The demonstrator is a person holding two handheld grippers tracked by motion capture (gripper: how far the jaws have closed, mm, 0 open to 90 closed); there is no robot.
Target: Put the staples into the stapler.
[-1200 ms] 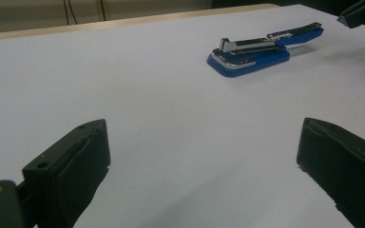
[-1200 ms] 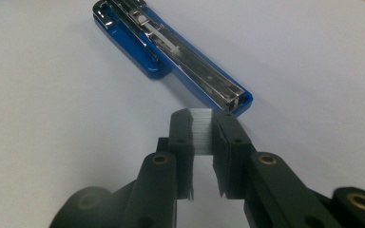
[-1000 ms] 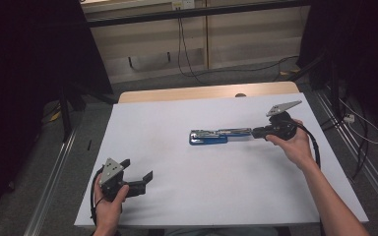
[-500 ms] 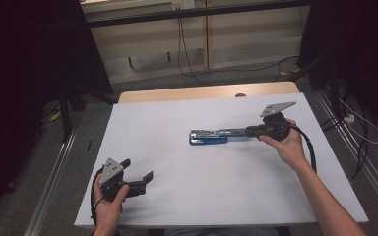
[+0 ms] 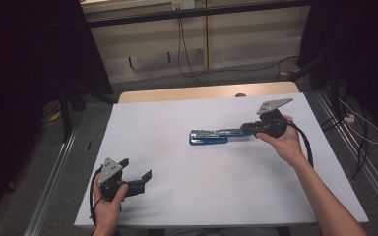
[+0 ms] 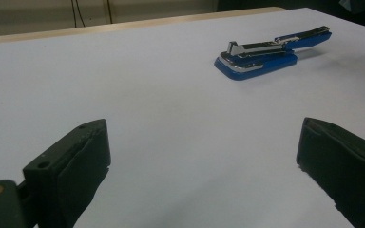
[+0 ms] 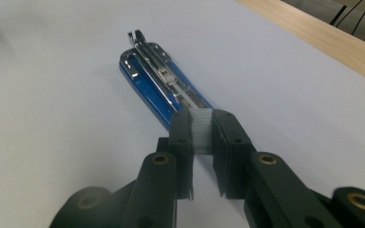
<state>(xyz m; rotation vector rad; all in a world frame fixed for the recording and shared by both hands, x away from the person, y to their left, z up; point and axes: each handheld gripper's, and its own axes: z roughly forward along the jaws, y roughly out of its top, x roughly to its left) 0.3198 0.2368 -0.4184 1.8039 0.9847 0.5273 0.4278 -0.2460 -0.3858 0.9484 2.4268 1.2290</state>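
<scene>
High view: stapler (image 5: pixel 209 136) lies near the worktop (image 5: pixel 177 206) centre, toward the far right; right tool (image 5: pixel 248 129) clenched on its rear end. Left tool (image 5: pixel 145 173) rests at the near left corner.
Left gripper view: jaws released, wide apart (stapler (image 6: pixel 266 51) well beyond).
Right gripper view: pads (image 7: pixel 183 130) clamp the stapler's (image 7: pixel 157 80) rear.

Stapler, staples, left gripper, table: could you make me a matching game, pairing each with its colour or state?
Things:
1. stapler
2. staples
3. left gripper
4. table

Colours or states:
a. white
b. jaws wide apart, nothing between them
c. blue
d. pinched in the right gripper

Pairs: 1-c, 2-d, 3-b, 4-a
</scene>
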